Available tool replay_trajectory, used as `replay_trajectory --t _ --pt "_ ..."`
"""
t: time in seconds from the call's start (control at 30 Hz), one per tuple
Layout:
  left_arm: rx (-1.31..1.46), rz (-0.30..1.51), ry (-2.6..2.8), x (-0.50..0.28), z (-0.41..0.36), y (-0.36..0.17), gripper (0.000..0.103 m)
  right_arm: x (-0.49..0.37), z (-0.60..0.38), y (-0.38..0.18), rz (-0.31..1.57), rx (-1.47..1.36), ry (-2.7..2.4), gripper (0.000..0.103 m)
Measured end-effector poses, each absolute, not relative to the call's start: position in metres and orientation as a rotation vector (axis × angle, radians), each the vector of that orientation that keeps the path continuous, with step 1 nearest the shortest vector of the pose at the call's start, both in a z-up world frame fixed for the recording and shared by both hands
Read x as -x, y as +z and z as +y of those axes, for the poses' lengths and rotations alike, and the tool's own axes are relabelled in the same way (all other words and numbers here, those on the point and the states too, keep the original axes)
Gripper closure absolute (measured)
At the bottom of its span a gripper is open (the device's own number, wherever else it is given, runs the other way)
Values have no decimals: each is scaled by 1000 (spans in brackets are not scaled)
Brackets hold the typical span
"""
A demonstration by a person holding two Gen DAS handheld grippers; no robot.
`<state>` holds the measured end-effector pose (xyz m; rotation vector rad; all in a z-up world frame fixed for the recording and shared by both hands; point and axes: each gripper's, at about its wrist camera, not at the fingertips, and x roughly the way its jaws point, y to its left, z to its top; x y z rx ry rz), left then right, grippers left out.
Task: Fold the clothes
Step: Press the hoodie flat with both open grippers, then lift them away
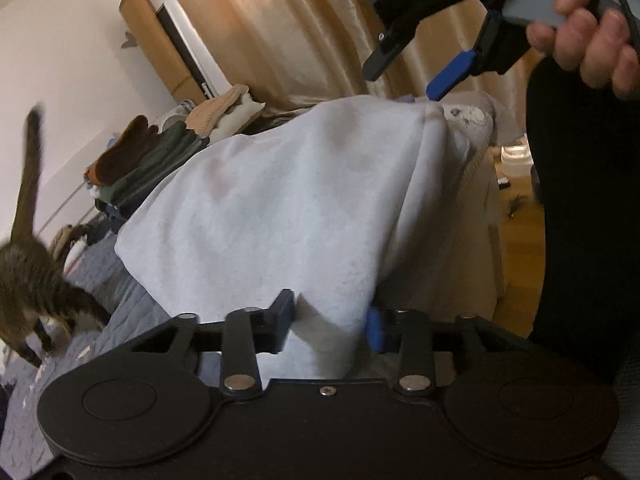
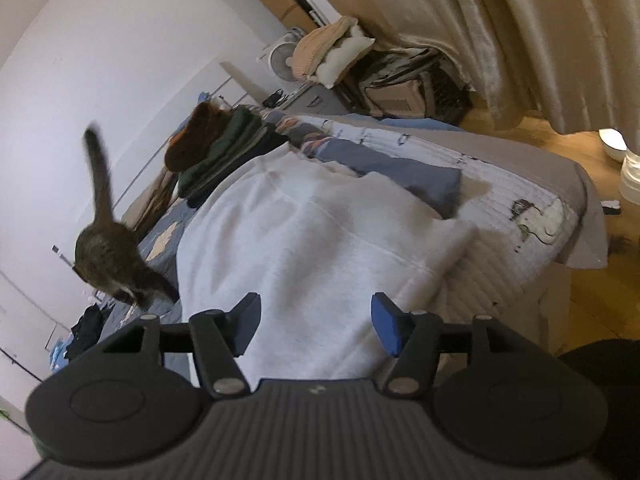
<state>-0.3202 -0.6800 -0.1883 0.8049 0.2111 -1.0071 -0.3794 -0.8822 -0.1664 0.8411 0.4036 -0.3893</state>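
My left gripper is clamped on a fold of the white garment, which lies spread across the bed. My right gripper hovers over the same garment with its jaws apart, gripping nothing. Beyond the garment sits a stack of folded clothes; a cat stands on the bed at the garment's left edge.

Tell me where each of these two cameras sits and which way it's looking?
Left wrist: on the left gripper, looking over the white garment between its fingers; the person's hand holding the right gripper shows.
Right wrist: on the right gripper, looking down at the bed; only its own fingers show.
Shared: garment, cat, folded clothes stack, curtain.
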Motion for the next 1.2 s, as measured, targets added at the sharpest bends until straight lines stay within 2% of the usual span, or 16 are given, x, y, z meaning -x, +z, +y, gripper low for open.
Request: replay_trajectory --t 0.13,0.3,0.57,0.7,0.73,0.8,0.83,0.87,0.93,1.03,1.1,1.2 --pt "-841 136 -962 324 -667 -184 84 378 -883 -173 414 -834 -398 41" --pt "-784 200 -932 317 -648 -176 87 370 -887 -184 468 -850 -438 41" --pt "-743 213 -964 322 -647 -181 80 358 -890 -190 491 -847 -482 35" --pt "-740 196 -974 323 -647 -184 69 352 -894 -196 470 -879 -498 33" --pt "-742 192 -974 323 -647 -185 69 351 -895 -198 461 -888 -496 33" --pt "-744 188 -972 323 -647 -187 69 348 -897 -200 442 -906 -493 50" --pt "-744 187 -971 322 -647 -188 69 348 -898 -201 434 -919 -493 77" --pt "-743 190 -968 322 -646 -188 69 353 -899 -200 409 -949 -485 84" --pt "-728 214 -960 317 -645 -187 68 371 -901 -195 328 -1022 -456 90" --pt "-700 231 -966 315 -644 -185 68 403 -898 -176 248 -1070 -444 91" --pt "-686 240 -972 314 -644 -184 74 404 -896 -167 335 -990 -474 91" --pt "-711 250 -970 315 -647 -188 74 383 -896 -164 533 -827 -539 87"
